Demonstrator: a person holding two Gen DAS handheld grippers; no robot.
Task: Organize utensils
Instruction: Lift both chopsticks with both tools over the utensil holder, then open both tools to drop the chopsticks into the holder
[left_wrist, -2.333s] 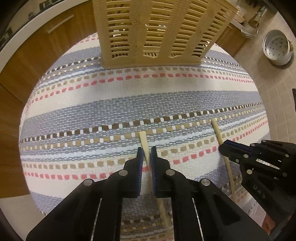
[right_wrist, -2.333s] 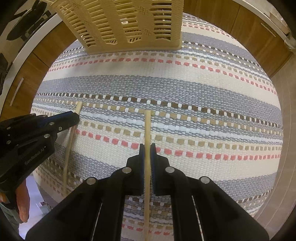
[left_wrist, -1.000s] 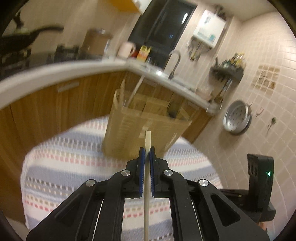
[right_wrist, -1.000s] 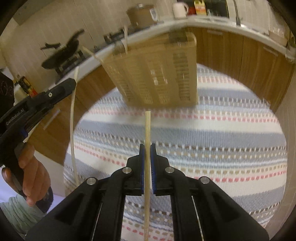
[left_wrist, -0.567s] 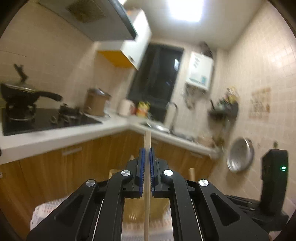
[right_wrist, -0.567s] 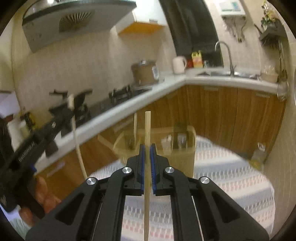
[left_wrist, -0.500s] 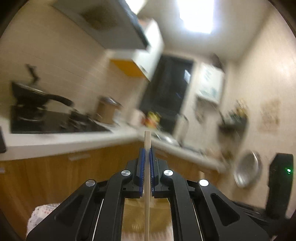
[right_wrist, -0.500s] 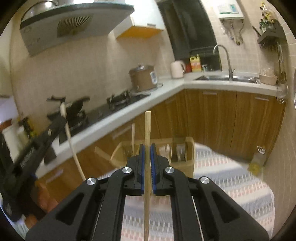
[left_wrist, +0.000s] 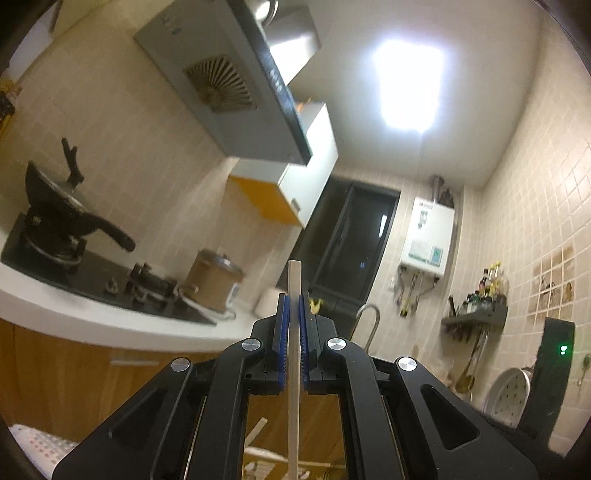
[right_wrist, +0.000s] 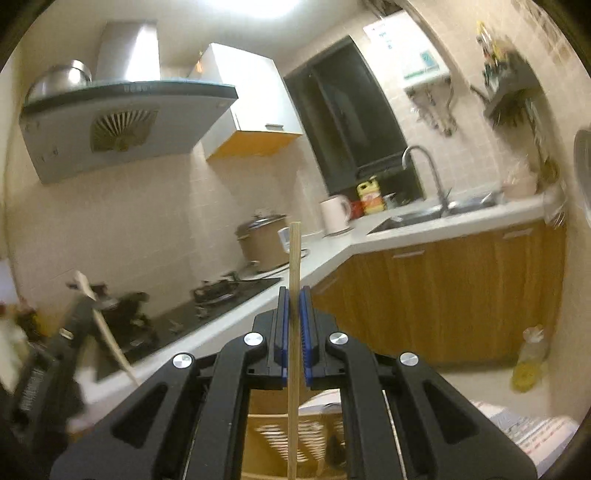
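While each tool (left_wrist: 291, 317) (right_wrist: 294, 314) clenches a chopstick (left_wrist: 294, 354) (right_wrist: 293, 332), basket (right_wrist: 280, 439) below, stove (right_wrist: 207, 310), cooker (right_wrist: 264, 240), sink (right_wrist: 424, 214) behind.

A pale cream wooden chopstick (left_wrist: 294, 354) runs up the lower centre between blue ribbed pads (left_wrist: 281, 332) on a black plastic left gripper (left_wrist: 292, 306). In the right wrist view, a tan bamboo chopstick (right_wrist: 293, 332) sits in the matching black right gripper (right_wrist: 292, 299). At bottom centre, a beige slatted plastic basket (right_wrist: 269, 432); at lower right, a white cloth with grey and red stripes (right_wrist: 532, 435). Orange-brown wooden cabinets (right_wrist: 443, 295) fill the middle right.
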